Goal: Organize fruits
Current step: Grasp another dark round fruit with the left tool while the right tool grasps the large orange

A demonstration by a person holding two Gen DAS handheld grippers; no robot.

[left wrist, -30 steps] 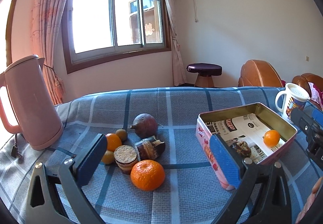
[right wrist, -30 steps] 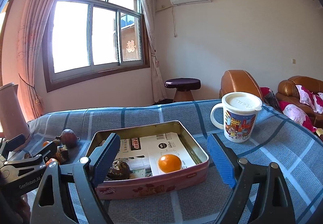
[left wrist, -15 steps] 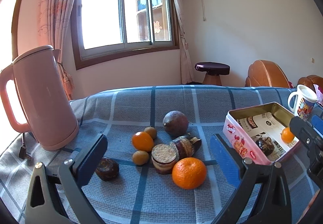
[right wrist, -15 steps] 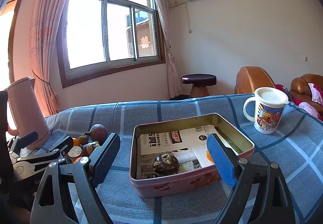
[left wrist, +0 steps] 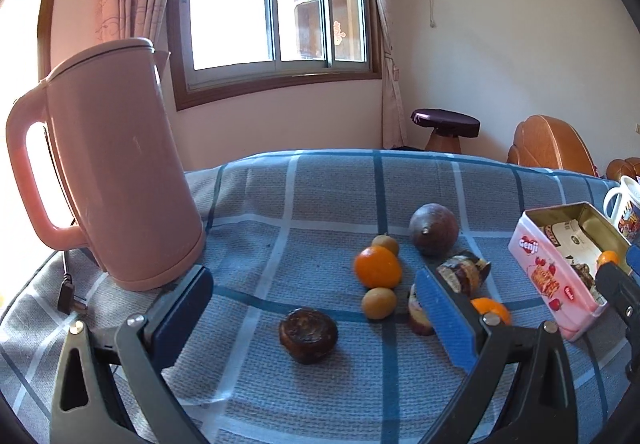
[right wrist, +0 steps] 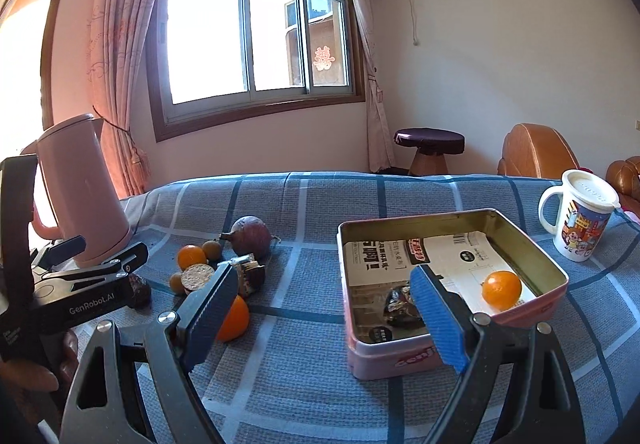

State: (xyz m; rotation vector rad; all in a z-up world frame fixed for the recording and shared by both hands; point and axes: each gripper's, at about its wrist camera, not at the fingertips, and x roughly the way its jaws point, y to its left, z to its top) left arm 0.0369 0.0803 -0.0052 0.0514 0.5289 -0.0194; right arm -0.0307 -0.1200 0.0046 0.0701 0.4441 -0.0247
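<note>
My left hand-held gripper (left wrist: 316, 304) hangs over the table (left wrist: 320, 196) with its blue ribbed pads spread wide and nothing between them. Just beyond its gap, toward 12 o'clock, sits a dark, wrinkled, squat round fruit (left wrist: 308, 334) on the coarse-woven blue plaid cloth (left wrist: 340, 384). Farther out at 1 o'clock lies the rest of the pile: a smooth bright tangerine (left wrist: 377, 267), two small tan round fruits (left wrist: 379, 303) on either side of it, and a big dull-purple globe with a stub of stem (left wrist: 434, 229). A dark wrapped piece (left wrist: 464, 271) and a second tangerine (left wrist: 490, 309) peek out beside the right pad. A matte pink kettle (left wrist: 120, 172) stands at 10 o'clock, its plug (left wrist: 68, 294) lying on the cloth.

My right hand-held gripper (right wrist: 324, 318) is likewise spread wide and carries nothing. At its 1 o'clock rests a rectangular metal tin (right wrist: 532, 248), pink outside, brassy inside, lined with printed paper (right wrist: 400, 256). One glossy small orange (right wrist: 501, 289) sits in its near right corner; a dark crinkled lump (right wrist: 400, 306) lies near the left pad-side wall. A white cartoon-printed mug (right wrist: 580, 214) with a lid stands at 2 o'clock, well apart from the tin.
</note>
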